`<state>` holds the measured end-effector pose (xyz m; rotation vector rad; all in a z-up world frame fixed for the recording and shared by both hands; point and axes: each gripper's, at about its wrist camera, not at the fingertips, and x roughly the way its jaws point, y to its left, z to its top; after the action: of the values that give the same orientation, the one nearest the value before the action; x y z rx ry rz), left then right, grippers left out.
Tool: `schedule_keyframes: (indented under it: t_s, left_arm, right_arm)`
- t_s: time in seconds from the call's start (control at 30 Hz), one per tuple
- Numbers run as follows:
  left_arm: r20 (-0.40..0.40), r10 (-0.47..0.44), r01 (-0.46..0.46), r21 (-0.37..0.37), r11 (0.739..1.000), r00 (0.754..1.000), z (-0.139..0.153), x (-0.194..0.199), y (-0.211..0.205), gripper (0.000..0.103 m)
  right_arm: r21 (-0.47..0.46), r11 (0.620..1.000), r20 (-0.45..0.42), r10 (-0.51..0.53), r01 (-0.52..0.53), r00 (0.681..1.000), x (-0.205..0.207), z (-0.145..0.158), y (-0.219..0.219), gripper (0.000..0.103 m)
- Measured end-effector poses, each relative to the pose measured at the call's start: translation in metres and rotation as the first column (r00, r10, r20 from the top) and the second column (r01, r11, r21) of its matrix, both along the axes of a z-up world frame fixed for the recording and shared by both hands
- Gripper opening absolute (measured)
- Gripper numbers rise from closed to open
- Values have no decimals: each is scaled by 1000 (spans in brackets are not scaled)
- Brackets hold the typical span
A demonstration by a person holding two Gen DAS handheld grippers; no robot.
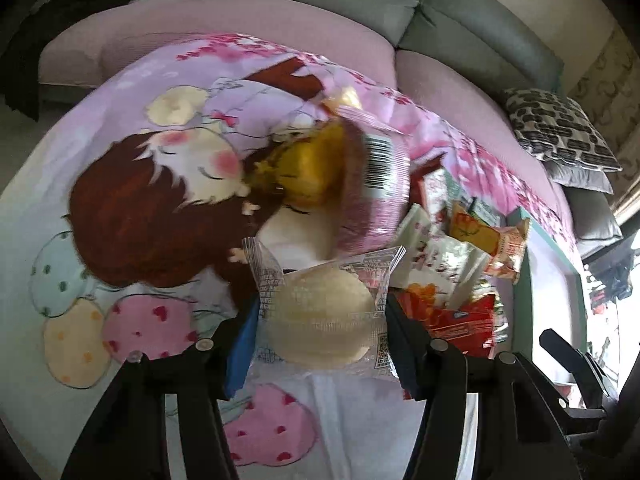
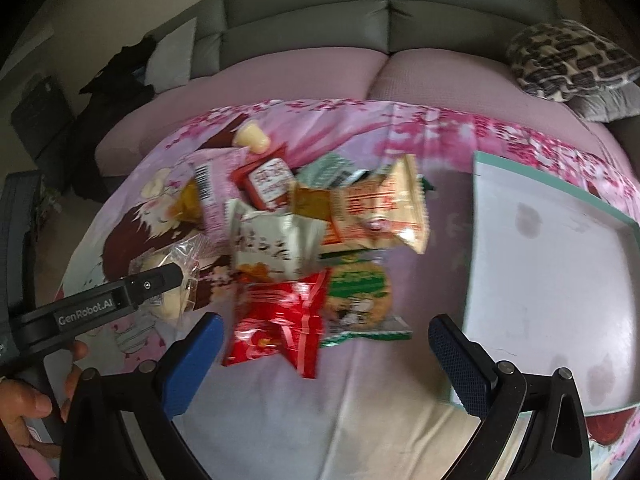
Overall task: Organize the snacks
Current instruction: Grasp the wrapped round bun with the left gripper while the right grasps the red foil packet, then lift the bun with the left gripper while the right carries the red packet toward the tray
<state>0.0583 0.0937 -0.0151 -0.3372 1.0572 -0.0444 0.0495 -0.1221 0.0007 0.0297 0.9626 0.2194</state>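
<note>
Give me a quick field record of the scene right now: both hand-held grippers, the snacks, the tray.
left hand-held gripper: shut on round pale cake in clear wrapper
right hand-held gripper: open, holding nothing, above red snack packet
snack pile: jumbled on cartoon-print cloth
tray: right of pile, no snacks visible in it
backdrop: grey sofa

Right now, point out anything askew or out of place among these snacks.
The snacks lie in a jumbled heap on the cloth, packets overlapping at all angles, while the tray beside them holds none. The left gripper is shut on a clear-wrapped round cake. No spill or tear shows.
</note>
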Motion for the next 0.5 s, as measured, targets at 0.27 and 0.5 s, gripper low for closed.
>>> schedule_keyframes:
  t_s: [0.27,0.5]
  left_arm:
    - [-6,69,-69,12,998,998,1,-7,26,61]
    - [-12,72,-72,18,997,997,-2,-5,27,61]
  right_arm:
    - [6,999,-42,33,-32,999,7,-19,28,95]
    - [16,1000,-46,19,-18,999,13,-25,38,80]
